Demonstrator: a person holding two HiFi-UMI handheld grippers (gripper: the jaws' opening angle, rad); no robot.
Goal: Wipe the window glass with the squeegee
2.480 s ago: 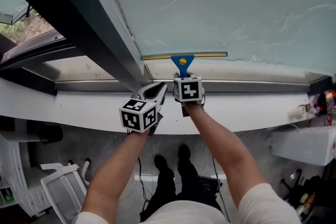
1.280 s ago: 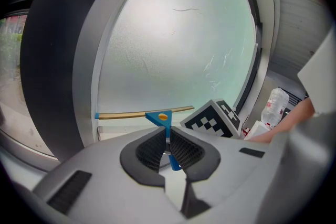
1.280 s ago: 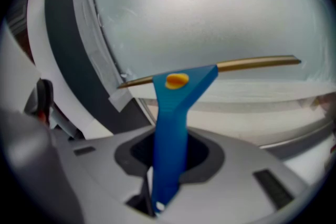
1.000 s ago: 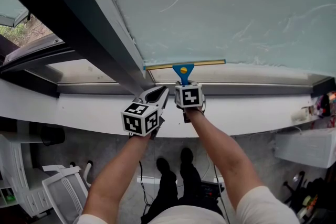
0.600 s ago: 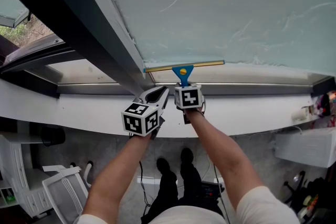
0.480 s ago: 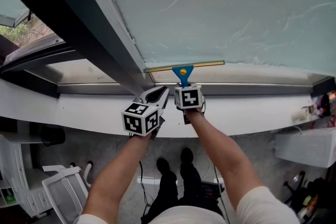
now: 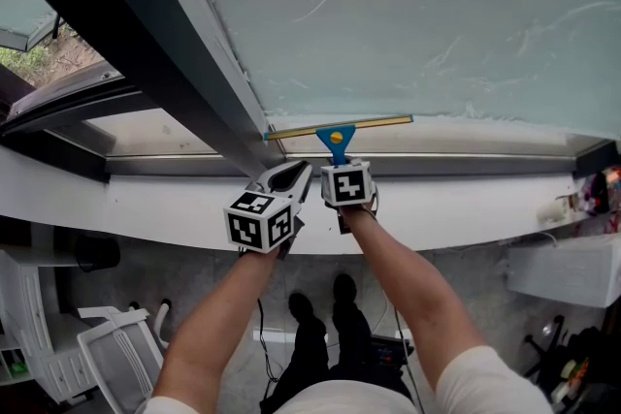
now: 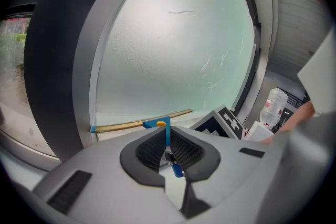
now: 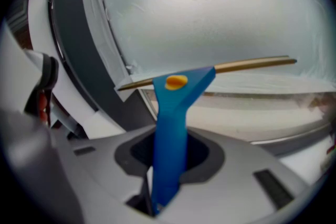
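The squeegee (image 7: 336, 141) has a blue handle and a brass blade (image 7: 374, 123). The blade lies against the frosted window glass (image 7: 408, 15) near its lower edge, tilted with its left end lower. My right gripper (image 7: 337, 162) is shut on the blue handle (image 9: 170, 134), just below the blade (image 9: 252, 64). My left gripper (image 7: 296, 172) hovers close beside it on the left, over the sill, shut with nothing in it. In the left gripper view (image 8: 167, 139) the squeegee (image 8: 160, 124) shows beyond the jaws.
A thick dark window post (image 7: 165, 44) slants down at the left, ending just left of the blade. A white sill (image 7: 146, 199) runs below the glass. A plastic bottle (image 8: 274, 106) stands at the right. A white chair (image 7: 107, 344) is on the floor below.
The right gripper has drawn the squeegee down the glass toward the bottom frame, and the blade now tilts with its left end lower. The left gripper has stayed put.
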